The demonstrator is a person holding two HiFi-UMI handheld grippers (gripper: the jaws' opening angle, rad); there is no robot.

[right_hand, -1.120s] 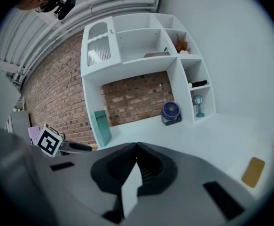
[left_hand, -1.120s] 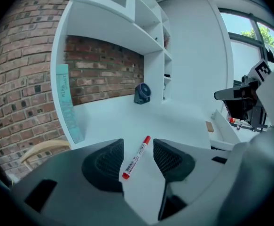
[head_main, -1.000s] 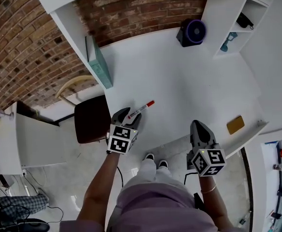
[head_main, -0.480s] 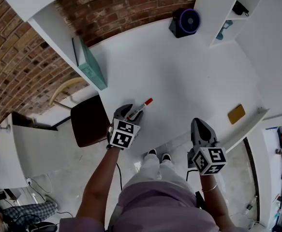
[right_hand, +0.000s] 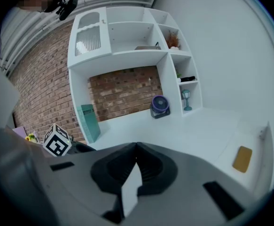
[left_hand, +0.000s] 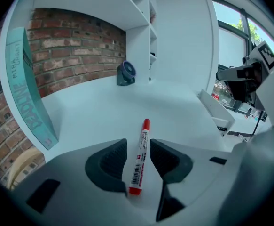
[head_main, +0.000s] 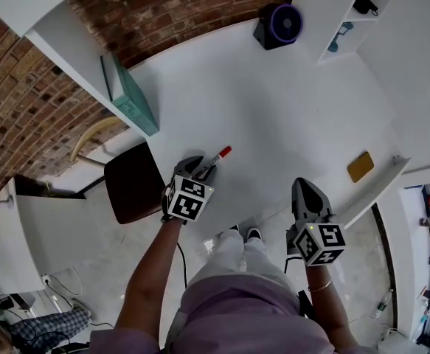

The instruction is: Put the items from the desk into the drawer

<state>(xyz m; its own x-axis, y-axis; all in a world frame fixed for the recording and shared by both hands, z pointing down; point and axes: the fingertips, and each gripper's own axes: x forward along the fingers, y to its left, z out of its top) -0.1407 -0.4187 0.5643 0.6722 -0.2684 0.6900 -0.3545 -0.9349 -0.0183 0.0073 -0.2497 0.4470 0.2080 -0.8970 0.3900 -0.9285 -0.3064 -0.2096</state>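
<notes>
Left gripper (head_main: 202, 169) jaws have just been closing. We read them part-open astride the marker (left_hand: 140, 160), pads not yet pressing. The marker lies on the desk (head_main: 288, 109), well apart from the teal folder (head_main: 130, 98). Right gripper (right_hand: 136, 149) closed, empty. Our worry: an off-centre pinch rolls the barrel out.

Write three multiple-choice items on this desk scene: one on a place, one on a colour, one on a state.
1. The red marker lies: A) on a shelf; B) on the desk between the left gripper's jaws; C) on the floor.
2. The tall box at the desk's left is: A) teal; B) yellow; C) black.
3. The right gripper's jaws are: A) wide apart; B) clamped on the marker; C) shut, empty.
Answers: B, its own view shows the marker between jaws that have just been closing, pads not yet pressing; A, plainly teal; C, the tips meet with nothing between.
</notes>
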